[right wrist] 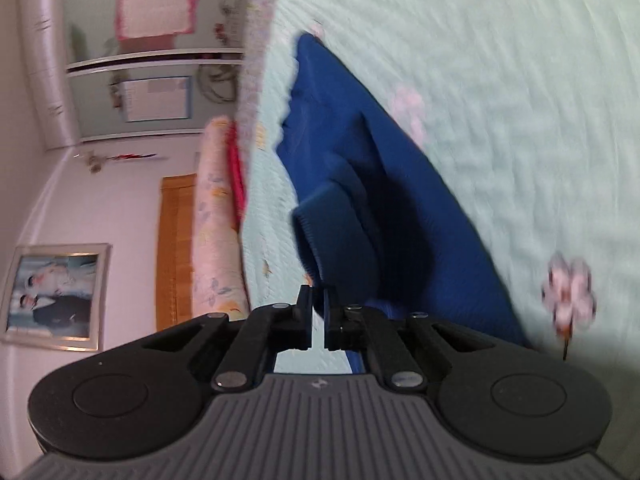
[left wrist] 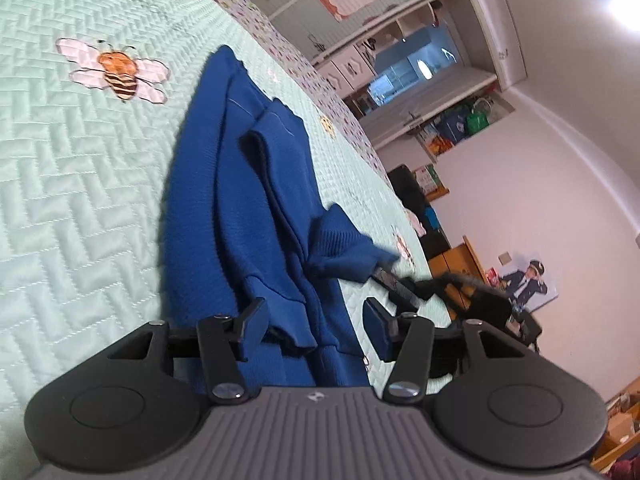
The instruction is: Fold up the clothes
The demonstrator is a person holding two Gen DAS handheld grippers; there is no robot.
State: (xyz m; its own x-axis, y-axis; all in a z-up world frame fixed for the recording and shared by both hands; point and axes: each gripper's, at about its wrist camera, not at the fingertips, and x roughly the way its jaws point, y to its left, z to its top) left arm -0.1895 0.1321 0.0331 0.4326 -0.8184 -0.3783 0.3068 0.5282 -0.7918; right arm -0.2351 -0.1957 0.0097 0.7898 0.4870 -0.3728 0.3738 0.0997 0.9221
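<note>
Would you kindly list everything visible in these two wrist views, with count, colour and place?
sweater: one, blue, lying partly folded on the bedspread
bedspread: one, pale green, quilted, covering the bed
bee motif: one, orange and white, on the bedspread beside the sweater
framed photo: one, pale frame, on the wall
shelves: white, against the far wall
left gripper: one, black, jaws apart around a sweater edge
right gripper: one, black, jaws closed on a ribbed sweater cuff
</note>
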